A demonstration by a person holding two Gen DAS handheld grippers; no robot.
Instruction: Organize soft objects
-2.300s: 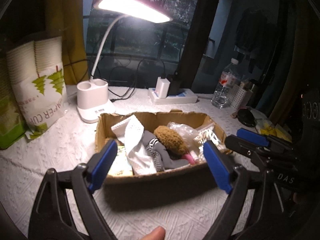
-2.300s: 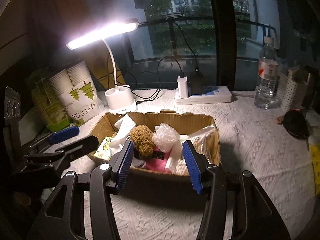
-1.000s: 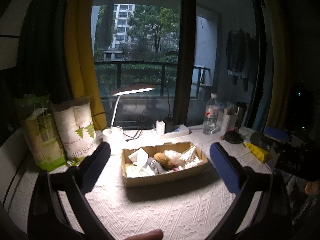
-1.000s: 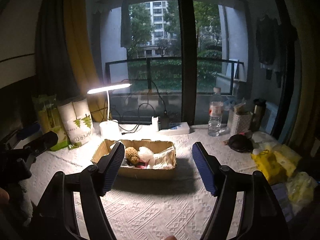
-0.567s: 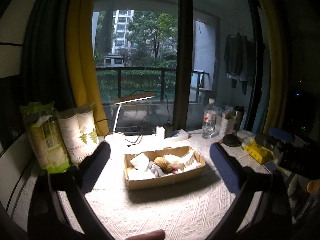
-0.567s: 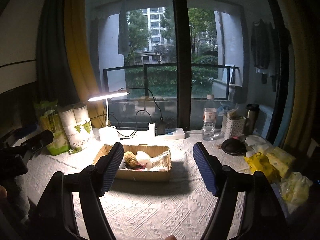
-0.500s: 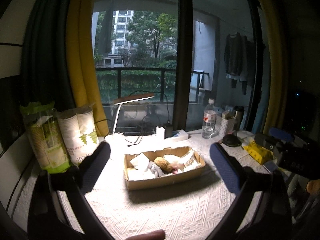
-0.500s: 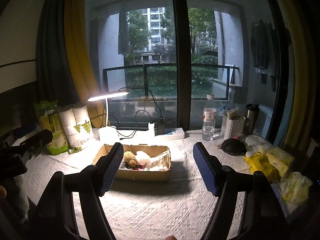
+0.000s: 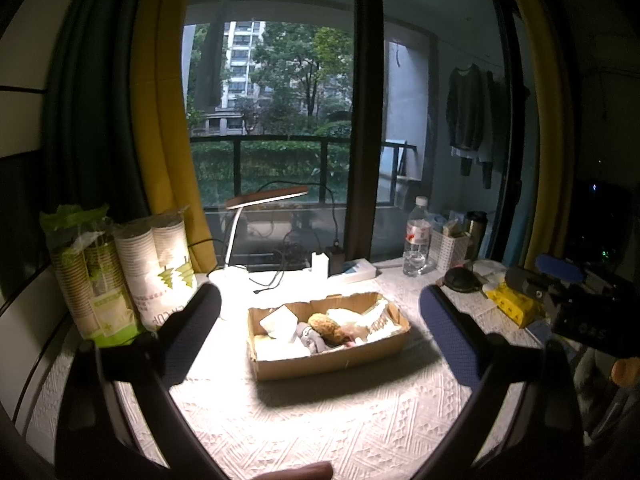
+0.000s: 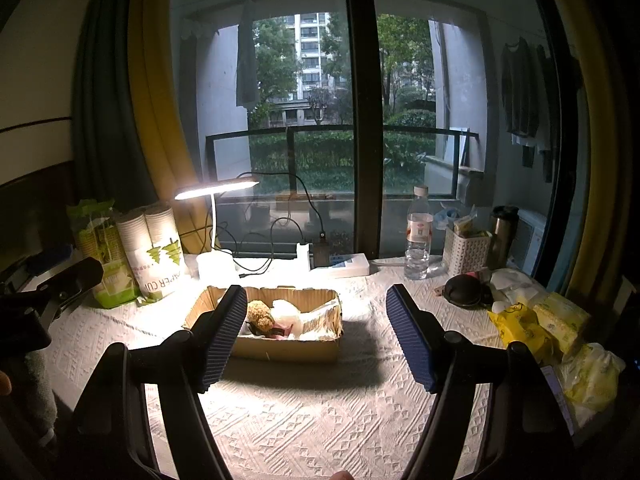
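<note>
Left wrist view: cardboard box (image 9: 332,360) crammed with crumpled soft objects (image 9: 326,326); both grippers' fingers spread, empty.

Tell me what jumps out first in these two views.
The lit cardboard box of soft things sits mid-table under the glowing desk lamp, a brown fuzzy toy on top of the pile. Both grippers, left and right, hang open and empty in front of it. Behind stands a big window.
</note>
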